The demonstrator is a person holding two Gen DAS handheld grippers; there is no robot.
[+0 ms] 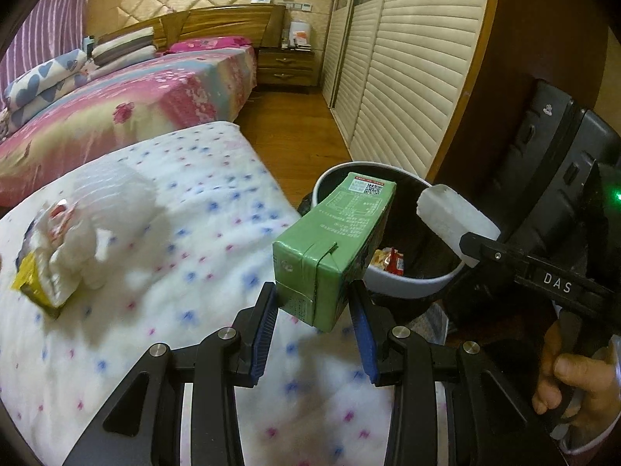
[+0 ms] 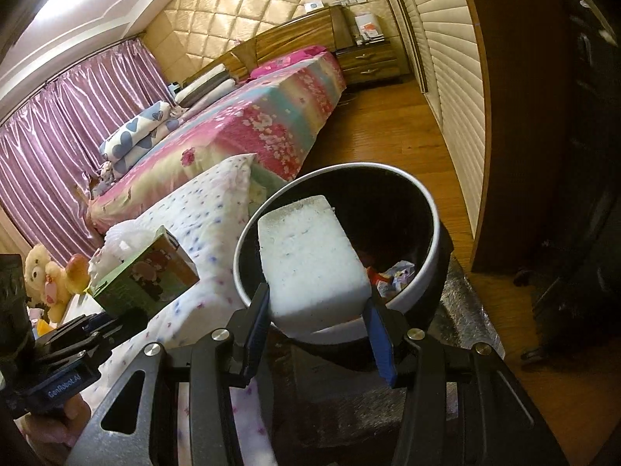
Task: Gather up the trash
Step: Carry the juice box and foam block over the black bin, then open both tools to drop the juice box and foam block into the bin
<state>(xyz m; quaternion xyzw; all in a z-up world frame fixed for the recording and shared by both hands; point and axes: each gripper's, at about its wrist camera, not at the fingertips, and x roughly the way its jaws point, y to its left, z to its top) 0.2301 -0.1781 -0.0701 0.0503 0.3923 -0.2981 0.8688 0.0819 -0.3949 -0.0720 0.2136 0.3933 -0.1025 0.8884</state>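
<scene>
Between our left gripper's (image 1: pixel 314 310) blue pads (image 1: pixel 264 334) sits a green carton (image 1: pixel 333 248), clamped near its bottom end so that most of its length juts forward toward the trash bin (image 1: pixel 411 287); we judge this end grip is chosen so the carton clears the rim and drops cleanly once let go. Our right gripper (image 2: pixel 318 310) is likewise closed around a white foam block (image 2: pixel 310 256), held by its near end with the far end already reaching over the bin's mouth. Just beyond both loads the bin stands on the floor beside the bed's edge, and wrappers (image 2: pixel 396 275) lie in its bottom, so some collecting looks done. To the left of the left gripper, on the dotted white quilt (image 1: pixel 174 240), we see a heap of crumpled white plastic and a yellow packet (image 1: pixel 66 248), probably the trash still to fetch. Farther out lie a pink floral bed (image 1: pixel 136 105), a nightstand (image 1: pixel 285 66) and louvred wardrobe doors (image 1: pixel 407 89). With both pieces poised at the bin, we think releasing is the step in hand.
</scene>
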